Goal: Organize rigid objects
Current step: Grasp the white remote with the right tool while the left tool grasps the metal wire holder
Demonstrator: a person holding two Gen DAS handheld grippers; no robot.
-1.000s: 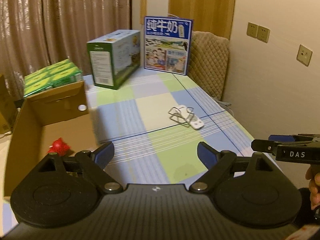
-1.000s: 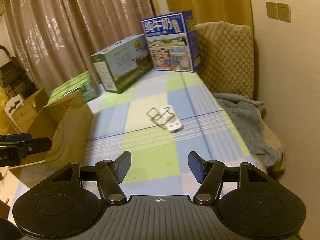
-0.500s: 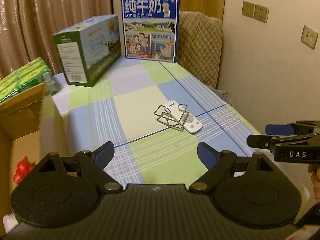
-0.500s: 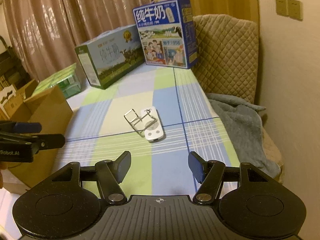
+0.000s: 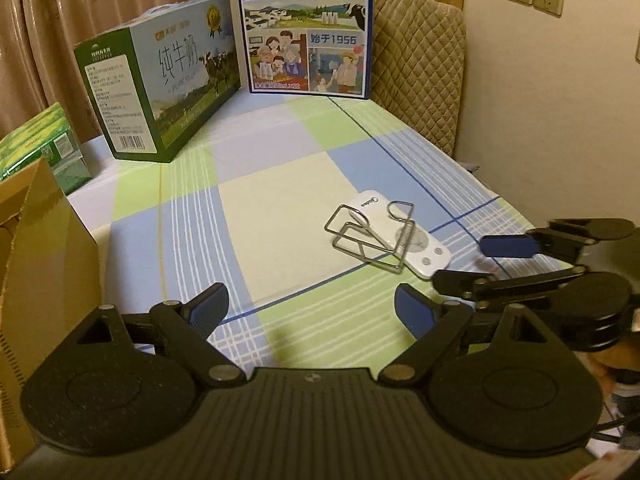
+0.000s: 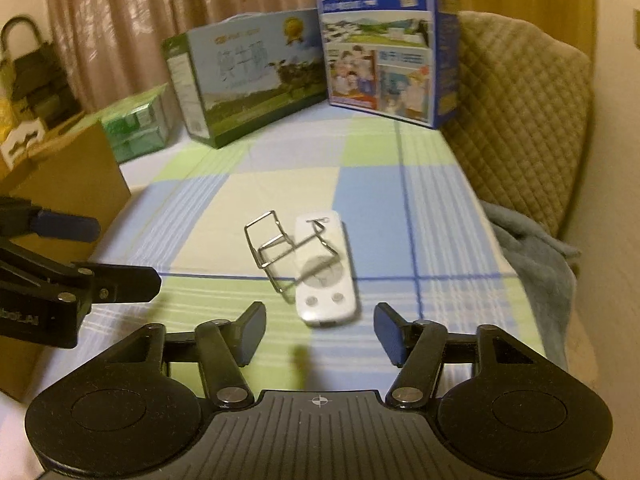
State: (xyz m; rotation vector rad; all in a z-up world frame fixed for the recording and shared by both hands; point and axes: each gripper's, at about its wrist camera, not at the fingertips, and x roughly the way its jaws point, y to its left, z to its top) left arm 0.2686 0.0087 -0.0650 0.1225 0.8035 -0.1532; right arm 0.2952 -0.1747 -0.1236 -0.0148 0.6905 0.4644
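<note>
While milk cartons [image 5: 308,28] stand behind, wire rack [image 6: 280,252] overlaps remote [image 6: 324,272].

From my feeds, the remote control [image 6: 326,268] lay mid-table [image 6: 448,240], the wire rack [image 6: 276,252] resting partly on it to its left. Behind it stood two milk cartons [image 6: 384,44]; the cardboard box [image 5: 36,260] sat far to its left.

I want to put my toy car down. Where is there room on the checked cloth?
Free: the pale square between the green milk box and the wire rack. Crowded: the rack lies on the white remote, with the right gripper closing in, empty.
</note>
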